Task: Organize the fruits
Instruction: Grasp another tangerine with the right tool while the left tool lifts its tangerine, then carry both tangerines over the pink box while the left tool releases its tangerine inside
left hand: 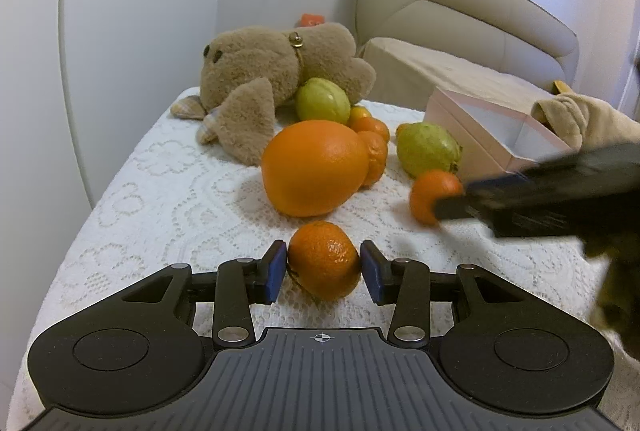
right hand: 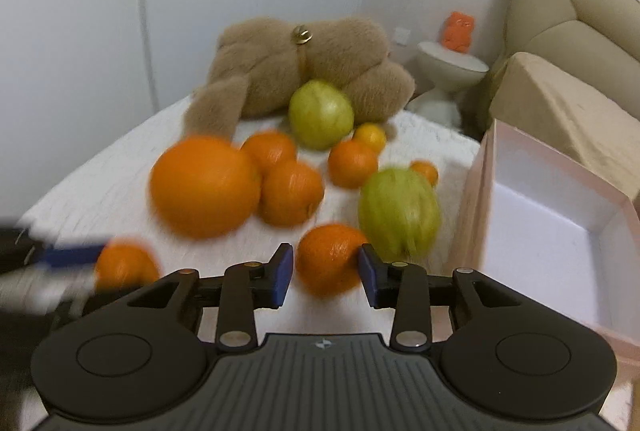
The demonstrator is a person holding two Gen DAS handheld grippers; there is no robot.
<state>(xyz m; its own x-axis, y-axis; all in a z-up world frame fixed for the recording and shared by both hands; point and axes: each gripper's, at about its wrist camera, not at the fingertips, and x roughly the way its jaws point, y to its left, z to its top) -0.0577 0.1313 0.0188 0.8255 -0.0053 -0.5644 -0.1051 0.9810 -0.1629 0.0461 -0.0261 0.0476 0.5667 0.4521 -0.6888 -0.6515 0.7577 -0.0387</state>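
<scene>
In the left wrist view my left gripper (left hand: 323, 271) is shut on a small tangerine (left hand: 324, 259) above the white lace cloth. My right gripper (right hand: 326, 271) is shut on another tangerine (right hand: 328, 257); it also shows in the left wrist view (left hand: 434, 195) with that gripper's blurred finger on it. A big orange (left hand: 314, 167) lies in the middle with small tangerines (left hand: 374, 147) behind it. Two green guavas (left hand: 426, 149) (left hand: 322, 99) lie near an open pink box (left hand: 500, 135), which stands at the right (right hand: 560, 215).
A brown plush toy (left hand: 276, 71) lies at the back of the table. A beige sofa (left hand: 460, 23) stands behind the box. A beige cloth (left hand: 580, 119) rests by the box's right end. The wall is close on the left.
</scene>
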